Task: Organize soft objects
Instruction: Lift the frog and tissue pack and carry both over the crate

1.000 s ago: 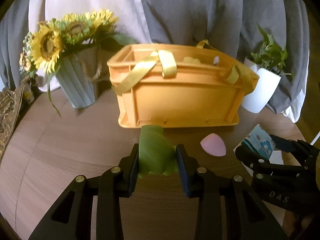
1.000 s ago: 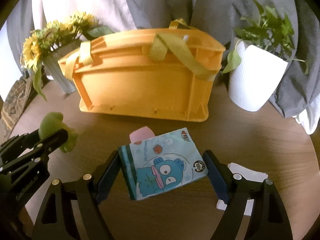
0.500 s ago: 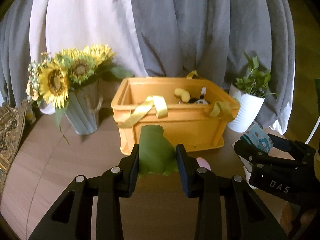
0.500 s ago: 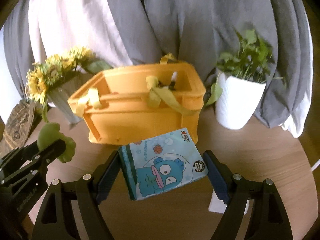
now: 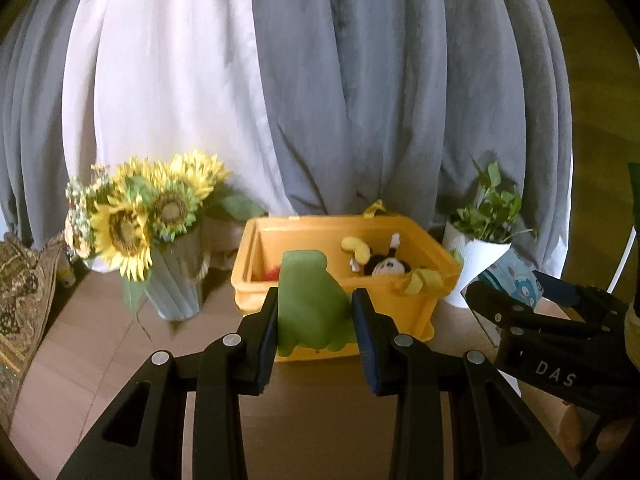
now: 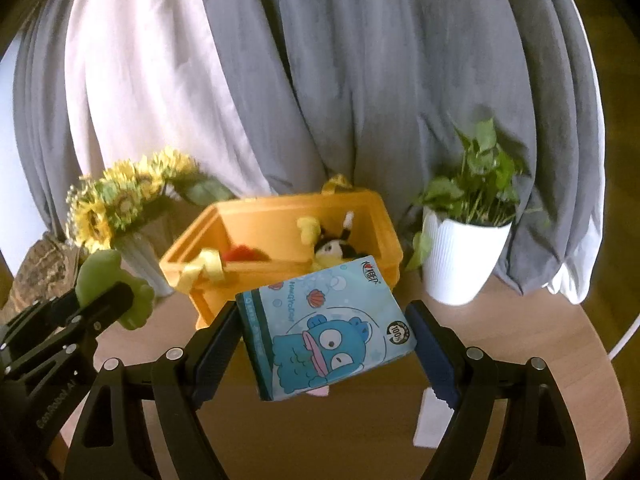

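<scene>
Held above round wooden table (image 6: 520, 360), short of open orange plastic crate (image 5: 400, 308), apparently for dropping in: left gripper (image 5: 316, 316) pinching squashy green foam toy (image 5: 308, 304); right gripper (image 6: 326, 340) pinching blue cartoon-printed tissue pack (image 6: 328, 328).

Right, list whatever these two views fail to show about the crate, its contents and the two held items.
- Orange plastic crate: in the left wrist view, its front wall is mostly hidden by the green soft toy held in the left gripper.
- Red item in the crate: mostly hidden behind the rim; can't be identified.
- Blue cartoon tissue pack in the right gripper: hides the table directly beneath.
- Small print on the pack: too small.
</scene>
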Available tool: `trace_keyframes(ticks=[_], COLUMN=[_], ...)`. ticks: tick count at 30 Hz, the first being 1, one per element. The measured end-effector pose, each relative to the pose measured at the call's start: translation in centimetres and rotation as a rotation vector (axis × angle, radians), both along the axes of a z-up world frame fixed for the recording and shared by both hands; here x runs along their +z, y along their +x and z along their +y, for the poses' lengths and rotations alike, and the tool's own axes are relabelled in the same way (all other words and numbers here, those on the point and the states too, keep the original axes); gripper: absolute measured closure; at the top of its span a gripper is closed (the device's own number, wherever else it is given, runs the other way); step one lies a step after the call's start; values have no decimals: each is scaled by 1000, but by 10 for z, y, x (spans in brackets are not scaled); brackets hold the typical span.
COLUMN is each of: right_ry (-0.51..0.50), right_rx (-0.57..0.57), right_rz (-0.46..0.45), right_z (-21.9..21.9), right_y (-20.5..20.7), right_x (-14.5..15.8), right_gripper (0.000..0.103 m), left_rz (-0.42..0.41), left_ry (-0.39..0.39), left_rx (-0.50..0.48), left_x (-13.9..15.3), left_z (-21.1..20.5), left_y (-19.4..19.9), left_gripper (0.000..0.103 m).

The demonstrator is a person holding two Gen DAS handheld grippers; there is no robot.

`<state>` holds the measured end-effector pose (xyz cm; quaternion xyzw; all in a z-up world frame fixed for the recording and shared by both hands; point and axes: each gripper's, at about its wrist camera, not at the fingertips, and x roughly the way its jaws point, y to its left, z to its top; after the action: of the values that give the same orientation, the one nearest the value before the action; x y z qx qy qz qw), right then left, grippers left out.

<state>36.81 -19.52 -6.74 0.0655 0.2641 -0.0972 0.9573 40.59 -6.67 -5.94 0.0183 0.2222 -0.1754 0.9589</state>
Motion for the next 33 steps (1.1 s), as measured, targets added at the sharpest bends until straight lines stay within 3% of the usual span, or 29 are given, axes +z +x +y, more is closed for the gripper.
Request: trace_keyframes(ticks=[16, 33], right_ry=[-25, -14], right_rx=[-6, 2], right_rz=[-132, -225], right_z=[1, 11], right_y=[8, 52], right_x=[36, 49], right_gripper=[20, 20], left_rz=[-112, -142], left_ry=[-10, -1], left_rx=[-2, -8], left_x=[37, 48], left_z=[1, 4], left_y=[12, 67], left_gripper=[68, 68])
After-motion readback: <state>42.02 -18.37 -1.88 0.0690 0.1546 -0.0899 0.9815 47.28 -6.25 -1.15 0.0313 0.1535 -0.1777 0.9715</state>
